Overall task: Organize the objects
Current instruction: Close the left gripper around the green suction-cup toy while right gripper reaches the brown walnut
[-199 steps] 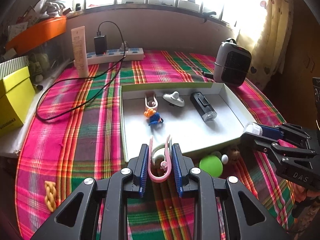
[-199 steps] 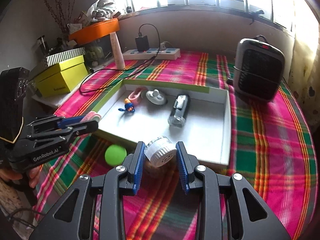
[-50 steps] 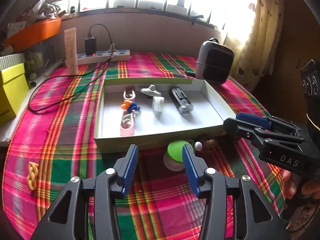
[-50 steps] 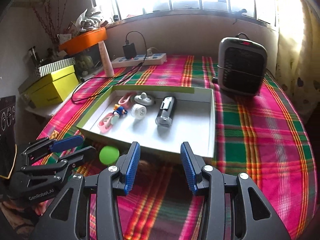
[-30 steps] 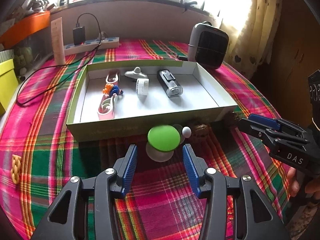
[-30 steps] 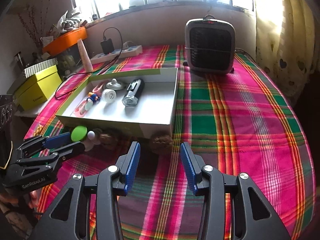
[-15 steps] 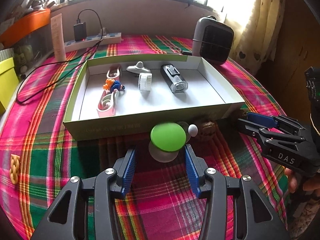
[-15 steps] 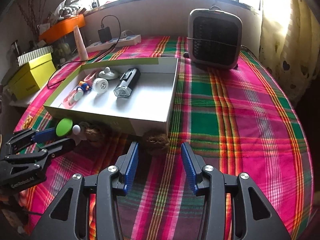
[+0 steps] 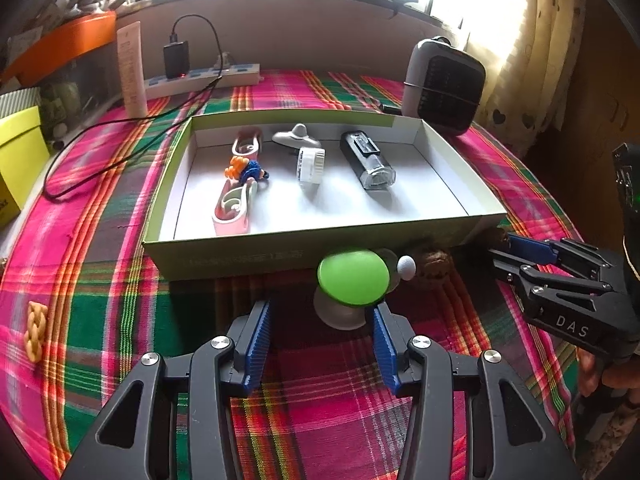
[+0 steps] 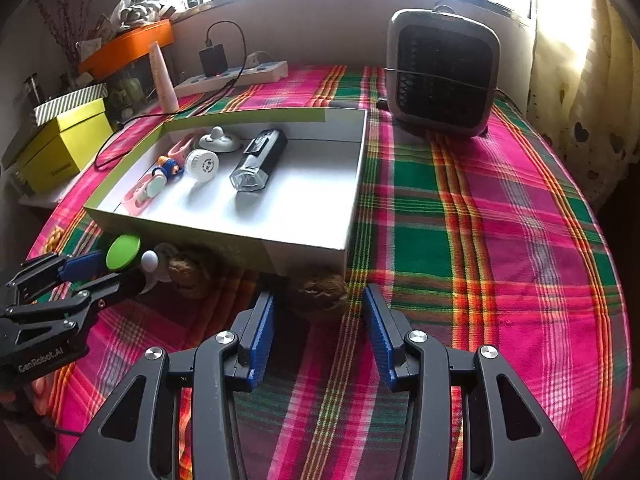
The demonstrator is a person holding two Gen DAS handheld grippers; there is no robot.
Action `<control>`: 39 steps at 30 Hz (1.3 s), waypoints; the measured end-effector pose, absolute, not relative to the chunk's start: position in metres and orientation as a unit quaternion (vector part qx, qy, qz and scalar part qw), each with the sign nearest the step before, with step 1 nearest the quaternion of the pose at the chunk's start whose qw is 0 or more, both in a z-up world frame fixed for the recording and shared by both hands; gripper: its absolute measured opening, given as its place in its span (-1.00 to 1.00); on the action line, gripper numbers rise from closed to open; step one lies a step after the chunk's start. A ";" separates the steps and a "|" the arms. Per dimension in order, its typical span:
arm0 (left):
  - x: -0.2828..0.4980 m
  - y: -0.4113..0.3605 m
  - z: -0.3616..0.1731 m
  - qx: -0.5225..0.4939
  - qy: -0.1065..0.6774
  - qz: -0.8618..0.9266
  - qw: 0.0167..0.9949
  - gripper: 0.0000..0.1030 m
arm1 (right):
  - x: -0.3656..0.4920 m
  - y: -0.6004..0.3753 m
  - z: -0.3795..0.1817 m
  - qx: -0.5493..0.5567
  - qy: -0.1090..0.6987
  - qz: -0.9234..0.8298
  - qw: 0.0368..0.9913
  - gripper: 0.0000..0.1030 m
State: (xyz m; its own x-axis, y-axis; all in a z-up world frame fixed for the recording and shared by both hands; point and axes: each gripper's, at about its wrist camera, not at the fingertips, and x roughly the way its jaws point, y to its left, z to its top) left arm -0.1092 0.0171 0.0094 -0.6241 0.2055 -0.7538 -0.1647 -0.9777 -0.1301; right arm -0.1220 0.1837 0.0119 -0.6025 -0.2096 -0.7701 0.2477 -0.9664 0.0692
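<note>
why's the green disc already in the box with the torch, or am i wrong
Wrong on one point: the green disc sits outside the box, on the cloth before its near wall, as the left wrist view shows. The torch is in the box.

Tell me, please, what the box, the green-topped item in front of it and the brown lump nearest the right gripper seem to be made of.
Box: likely cardboard, matte; thin flat walls.
Green-topped item: probably plastic, smooth with a soft sheen.
Brown lump: wrinkled, dull, perhaps a walnut shell; unsure.

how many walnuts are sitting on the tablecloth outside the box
2. One walnut lies at the box's near corner, ahead of the right gripper; the other walnut sits beside the green disc. More may be hidden behind the box.
</note>
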 end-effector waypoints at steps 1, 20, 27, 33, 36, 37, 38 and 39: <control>-0.109 0.017 0.009 -0.421 -0.025 0.901 0.101 -0.19 | -0.122 0.183 0.012 0.427 0.022 -0.895 0.129 -0.15; -0.103 0.006 0.010 -0.422 -0.031 0.901 0.091 -0.64 | -0.110 0.175 0.011 0.429 0.013 -0.890 0.156 -0.36; -0.102 0.004 0.010 -0.424 -0.034 0.899 0.101 -0.42 | -0.103 0.171 0.011 0.429 0.017 -0.888 0.162 -0.36; -0.108 0.012 0.011 -0.421 -0.029 0.902 0.097 -0.29 | -0.102 0.170 0.011 0.430 0.018 -0.888 0.163 -0.36; -0.111 0.012 0.010 -0.420 -0.031 0.902 0.092 -0.29 | -0.102 0.170 0.010 0.430 0.021 -0.888 0.164 -0.36; -0.113 0.013 0.011 -0.420 -0.028 0.903 0.088 -0.29 | -0.102 0.170 0.011 0.430 0.021 -0.888 0.164 -0.36; -0.114 0.014 0.010 -0.420 -0.025 0.903 0.085 -0.29 | -0.102 0.169 0.010 0.430 0.022 -0.888 0.164 -0.36; -0.115 0.015 0.011 -0.420 -0.024 0.903 0.082 -0.29 | -0.102 0.169 0.011 0.430 0.022 -0.888 0.165 -0.36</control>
State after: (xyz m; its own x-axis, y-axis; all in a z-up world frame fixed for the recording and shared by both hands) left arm -0.1149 0.0150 0.0106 -0.6330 0.1689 -0.7555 -0.1285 -0.9853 -0.1127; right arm -0.1021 0.1689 0.0107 -0.5765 -0.2731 -0.7701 0.3116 -0.9447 0.1017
